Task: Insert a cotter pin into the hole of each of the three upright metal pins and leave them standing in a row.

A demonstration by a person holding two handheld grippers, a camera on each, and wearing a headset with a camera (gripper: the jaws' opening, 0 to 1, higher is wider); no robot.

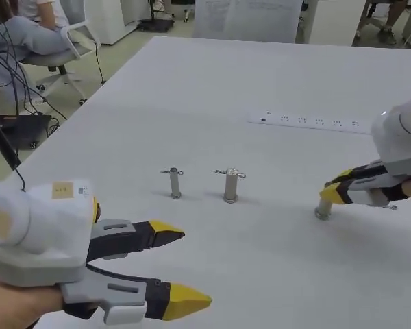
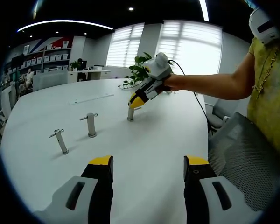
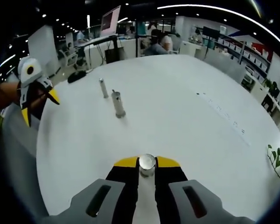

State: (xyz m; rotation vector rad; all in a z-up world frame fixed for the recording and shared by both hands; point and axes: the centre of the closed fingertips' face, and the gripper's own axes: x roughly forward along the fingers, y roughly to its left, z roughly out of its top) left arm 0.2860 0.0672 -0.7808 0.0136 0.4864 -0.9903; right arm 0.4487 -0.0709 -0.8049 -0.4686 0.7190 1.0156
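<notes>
Pin point(image 3: 147, 166) pinched by right gripper point(image 3: 147, 161).

The table point(image 1: 192, 103) has a smooth, matt, pale-grey top. The middle pin point(image 1: 231, 186), the pin at nine o'clock point(image 1: 175, 185) of it and the pin at three o'clock point(image 1: 323, 211) are bare metal with a dull brushed sheen. Thin bright wire point(image 1: 230, 173) crosses the middle one's top. The left gripper point(image 1: 194, 266) and right gripper point(image 1: 331, 190) have matt grey-white plastic shells and black jaws with smooth yellow tips. The power strip point(image 1: 308, 122) at one o'clock is smooth white plastic.
</notes>
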